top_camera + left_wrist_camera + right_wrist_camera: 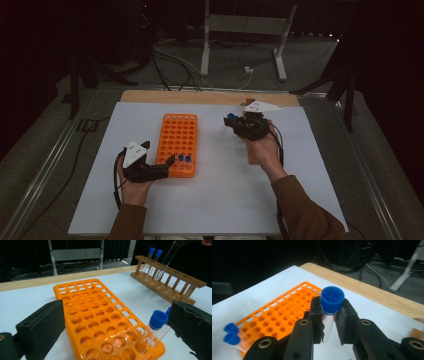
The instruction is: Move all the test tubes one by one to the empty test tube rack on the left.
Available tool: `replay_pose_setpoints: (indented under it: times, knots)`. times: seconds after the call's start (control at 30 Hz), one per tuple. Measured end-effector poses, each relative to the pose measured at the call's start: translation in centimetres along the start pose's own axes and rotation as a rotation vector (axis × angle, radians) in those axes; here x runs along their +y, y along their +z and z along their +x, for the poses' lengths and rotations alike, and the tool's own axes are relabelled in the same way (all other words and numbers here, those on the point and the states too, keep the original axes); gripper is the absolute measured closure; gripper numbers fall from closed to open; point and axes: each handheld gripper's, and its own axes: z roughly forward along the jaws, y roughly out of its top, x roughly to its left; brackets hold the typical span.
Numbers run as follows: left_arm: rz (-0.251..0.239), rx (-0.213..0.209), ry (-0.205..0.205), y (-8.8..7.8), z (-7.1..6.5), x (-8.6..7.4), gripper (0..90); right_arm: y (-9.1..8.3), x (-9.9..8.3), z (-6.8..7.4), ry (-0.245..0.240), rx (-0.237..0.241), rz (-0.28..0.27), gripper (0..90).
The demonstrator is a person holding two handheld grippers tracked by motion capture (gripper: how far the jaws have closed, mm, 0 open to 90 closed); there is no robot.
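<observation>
Right gripper (329, 322) clenches a blue-capped tube (331, 305) above the desk (210, 210); left gripper (112, 327), fingers released, straddles the orange rack (180, 135).

Both my tongs are matte black with blocky jaws; the left tongs (167, 162) and right tongs (231, 121) each carry a pale grey three-cornered plate and a black trailing cable. Brass-ringed screw holes dot the arms. My sleeves are brown.

The high view looks forward and down over the whole table (210, 210). Both gripper views sit low and close, sharing the orange rack (100, 322), perhaps from opposite sides.
</observation>
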Motion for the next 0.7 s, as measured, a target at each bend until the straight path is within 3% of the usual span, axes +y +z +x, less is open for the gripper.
replay_pose_setpoints:
  times: [0.53,0.7]
  knots:
    - [-0.032,-0.021,0.027,-0.1,-0.8,1.2,7.6,2.7,1.4,5.5,-0.066,0.117,0.021,76.7]
    - [-0.049,-0.022,0.038,-0.2,-1.2,1.5,13.4,3.4,1.7,7.3,-0.081,0.156,0.023,76.7]
